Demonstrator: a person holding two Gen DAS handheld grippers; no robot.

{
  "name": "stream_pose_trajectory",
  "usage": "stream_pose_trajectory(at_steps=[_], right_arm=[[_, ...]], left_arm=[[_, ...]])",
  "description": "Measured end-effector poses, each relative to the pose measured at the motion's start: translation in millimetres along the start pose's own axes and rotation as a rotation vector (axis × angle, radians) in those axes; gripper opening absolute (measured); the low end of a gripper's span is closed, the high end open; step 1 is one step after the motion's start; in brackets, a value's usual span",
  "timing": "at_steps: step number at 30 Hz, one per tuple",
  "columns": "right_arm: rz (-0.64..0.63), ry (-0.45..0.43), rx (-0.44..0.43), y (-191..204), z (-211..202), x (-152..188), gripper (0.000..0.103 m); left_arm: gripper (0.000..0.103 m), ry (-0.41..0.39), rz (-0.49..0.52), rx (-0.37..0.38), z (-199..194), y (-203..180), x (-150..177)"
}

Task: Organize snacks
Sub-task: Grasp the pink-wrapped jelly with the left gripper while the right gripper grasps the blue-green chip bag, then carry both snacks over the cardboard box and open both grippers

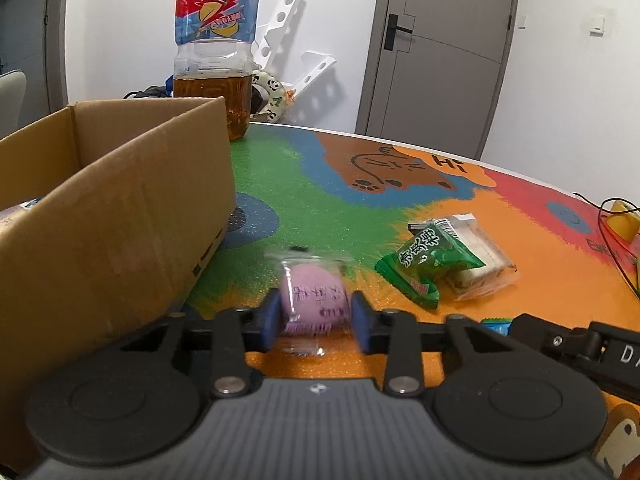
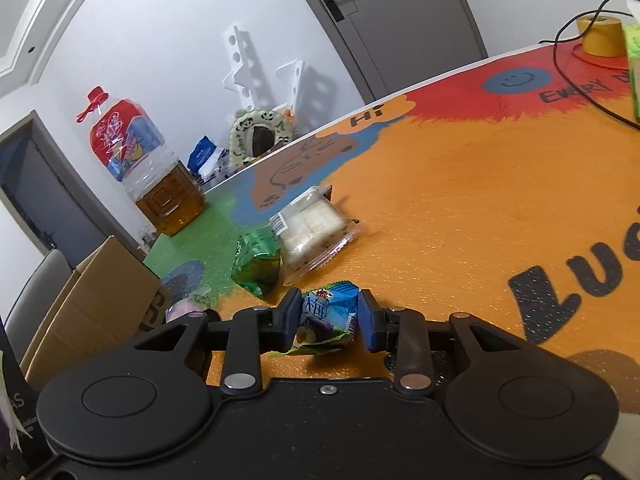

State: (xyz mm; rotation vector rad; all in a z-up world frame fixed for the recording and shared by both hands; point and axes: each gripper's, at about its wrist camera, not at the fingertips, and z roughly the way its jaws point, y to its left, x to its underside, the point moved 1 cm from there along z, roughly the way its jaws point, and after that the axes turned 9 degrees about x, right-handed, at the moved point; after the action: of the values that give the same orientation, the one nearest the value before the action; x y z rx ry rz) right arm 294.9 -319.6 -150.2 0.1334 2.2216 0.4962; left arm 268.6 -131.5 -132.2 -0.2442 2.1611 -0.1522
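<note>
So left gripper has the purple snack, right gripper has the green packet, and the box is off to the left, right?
Not quite. The right gripper holds the blue packet, as the right wrist view shows; the green packet lies on the table. The rest stands.

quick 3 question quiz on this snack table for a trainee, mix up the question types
1. True or false: the left gripper has a purple snack between its fingers.
2. Which snack sits between the fingers of the right gripper? A) green packet B) blue packet C) clear pack of white cakes
3. Fill in: the green packet lies touching the ____ on the table.

Key
1. True; the cardboard box stands just to its left.
2. B, the blue packet.
3. The clear pack of white cakes.
</note>
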Motion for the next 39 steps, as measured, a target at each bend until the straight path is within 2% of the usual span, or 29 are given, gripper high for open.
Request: stream_pose_trajectory(at_steps=[8,25,39], right_arm=[[0.000,-0.030,-0.014,5.1,-13.3,0.3,0.031],[-0.034,-0.106,-0.081,40.0,-52.8,-8.2,0.031],[-0.089,-0.154,-0.161,79.5,-75.1,-12.9,0.030]], left_arm=[[0.029,0.012,-0.007,0.080,-14.3,-6.0,2.5],[0.029,-0.080,-0.002,0.181,-82.2,-4.9,-20.2],[0.029,-0.157,-0.018,0.156,-124.3,22.4,-38.4]])
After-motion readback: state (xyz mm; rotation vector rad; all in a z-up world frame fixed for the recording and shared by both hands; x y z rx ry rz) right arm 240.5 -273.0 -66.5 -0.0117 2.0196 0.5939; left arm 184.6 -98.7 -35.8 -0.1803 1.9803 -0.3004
